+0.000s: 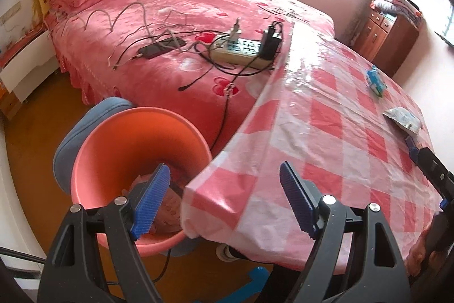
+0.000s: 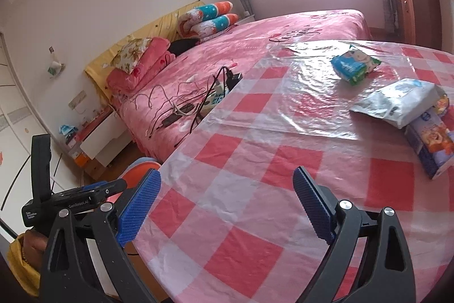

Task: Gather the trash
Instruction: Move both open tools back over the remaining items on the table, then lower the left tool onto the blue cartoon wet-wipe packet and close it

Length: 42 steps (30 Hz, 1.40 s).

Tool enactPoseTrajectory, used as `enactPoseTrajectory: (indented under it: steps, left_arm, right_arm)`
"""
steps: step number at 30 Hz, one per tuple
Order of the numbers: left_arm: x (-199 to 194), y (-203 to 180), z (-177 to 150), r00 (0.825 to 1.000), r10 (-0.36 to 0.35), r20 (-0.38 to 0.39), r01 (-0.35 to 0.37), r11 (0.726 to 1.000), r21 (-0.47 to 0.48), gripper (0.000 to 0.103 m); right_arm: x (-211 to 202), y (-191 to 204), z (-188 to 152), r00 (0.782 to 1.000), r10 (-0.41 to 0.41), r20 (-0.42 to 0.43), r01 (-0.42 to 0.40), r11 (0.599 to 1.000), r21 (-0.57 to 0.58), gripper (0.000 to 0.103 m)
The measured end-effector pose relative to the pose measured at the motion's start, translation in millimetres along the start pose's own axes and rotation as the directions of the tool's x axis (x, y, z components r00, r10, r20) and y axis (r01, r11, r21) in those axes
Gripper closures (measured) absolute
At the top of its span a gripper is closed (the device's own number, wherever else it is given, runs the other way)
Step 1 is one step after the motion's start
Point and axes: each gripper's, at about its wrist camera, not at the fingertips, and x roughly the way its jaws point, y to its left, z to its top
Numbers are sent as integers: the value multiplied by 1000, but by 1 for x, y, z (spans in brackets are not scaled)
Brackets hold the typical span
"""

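A pink bucket (image 1: 122,149) stands on the floor by the table's corner, with crumpled wrappers (image 1: 167,210) at its bottom. My left gripper (image 1: 225,200) hangs open above the bucket's rim and the table corner, nothing between its fingers. On the checked tablecloth (image 2: 249,149) lie a blue-green packet (image 2: 354,66), a white packet (image 2: 403,104) and a printed carton (image 2: 431,145). My right gripper (image 2: 225,206) is open and empty over the near part of the table, well short of those items. The left wrist view shows the blue packet (image 1: 374,80) and the white packet (image 1: 403,118) far right.
A bed with a pink cover (image 1: 184,7) runs along the table's far side, carrying a power strip (image 1: 241,50), tangled cables and a phone (image 1: 153,50). A blue cushion (image 1: 73,138) sits behind the bucket. A wooden cabinet (image 1: 388,39) stands by the window.
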Motion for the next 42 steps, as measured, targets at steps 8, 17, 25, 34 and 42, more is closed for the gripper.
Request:
enactPoseTrajectory:
  steps: [8, 17, 25, 34, 42]
  left_arm:
    - [-7, -33, 2, 1000, -3, 4, 3, 997, 73, 22]
    - [-15, -72, 3, 1000, -14, 7, 12, 989, 147, 22]
    - [-18, -121, 11, 998, -53, 19, 48, 972, 229, 22]
    - [-25, -197, 33, 988, -142, 62, 111, 929, 354, 21]
    - [-10, -272, 59, 974, -213, 77, 150, 861, 486, 21]
  right_arm:
    - [-15, -19, 4, 999, -10, 39, 10, 1000, 21, 10]
    - [-32, -46, 9, 996, -32, 84, 27, 997, 66, 10]
    - [-56, -88, 16, 988, -76, 132, 54, 985, 165, 10]
    - [-86, -156, 25, 973, -135, 186, 67, 940, 335, 10]
    - [-99, -216, 23, 966, -188, 177, 85, 879, 468, 10]
